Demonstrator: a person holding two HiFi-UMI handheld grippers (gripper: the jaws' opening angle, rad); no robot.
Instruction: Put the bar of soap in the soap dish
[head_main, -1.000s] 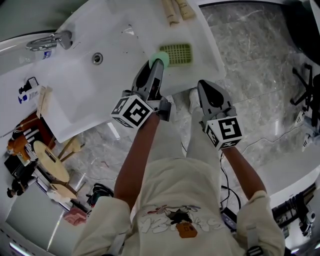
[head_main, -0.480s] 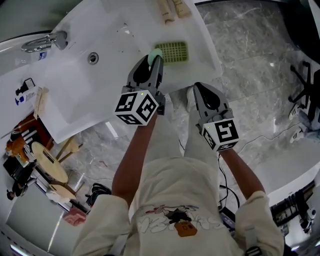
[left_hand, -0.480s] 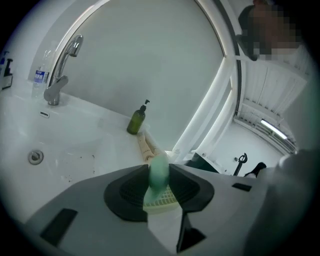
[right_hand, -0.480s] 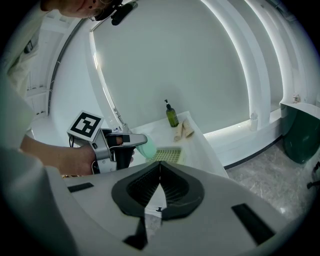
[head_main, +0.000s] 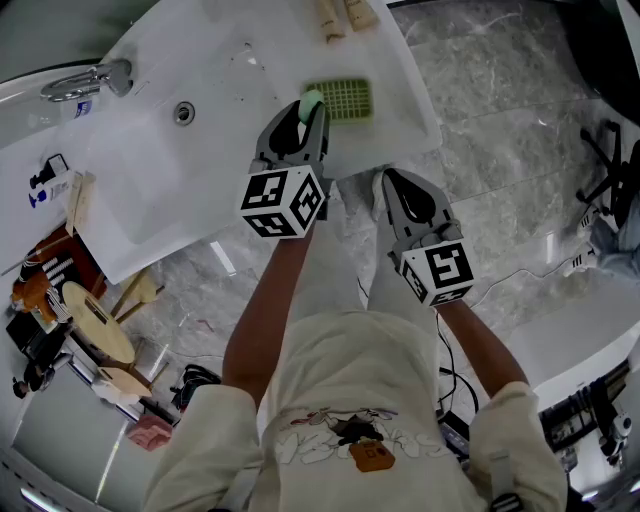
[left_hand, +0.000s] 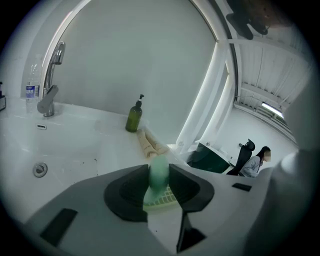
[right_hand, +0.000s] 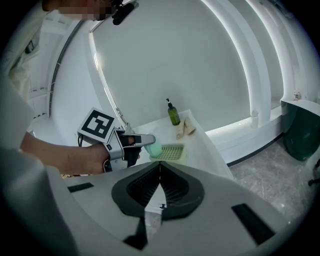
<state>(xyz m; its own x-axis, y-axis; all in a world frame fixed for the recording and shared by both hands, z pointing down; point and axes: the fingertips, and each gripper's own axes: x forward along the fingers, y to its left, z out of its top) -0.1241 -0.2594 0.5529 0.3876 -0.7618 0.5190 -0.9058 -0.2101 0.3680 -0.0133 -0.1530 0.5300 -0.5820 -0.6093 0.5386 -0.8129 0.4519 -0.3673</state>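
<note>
My left gripper (head_main: 310, 108) is shut on a pale green bar of soap (head_main: 311, 100), held on edge between the jaws (left_hand: 159, 172). The soap hangs just above the near left end of the green slotted soap dish (head_main: 343, 99), which lies on the white counter (head_main: 250, 50). In the right gripper view the soap (right_hand: 154, 148) sits at the left gripper's tip beside the dish (right_hand: 170, 152). My right gripper (head_main: 400, 195) is shut with nothing in it, held off the counter's front edge over the marble floor; its jaws meet in its own view (right_hand: 160, 176).
A tap (head_main: 90, 78) and drain (head_main: 183, 112) mark the sink basin at the left. Two rolled beige towels (head_main: 345, 15) and a green pump bottle (left_hand: 133, 115) stand behind the dish. Clutter lies on the floor at the lower left.
The left gripper has rolled about its own axis, so its marker cube shows a different face, and has sunk slightly toward the dish with the soap. The right gripper has hardly moved.
</note>
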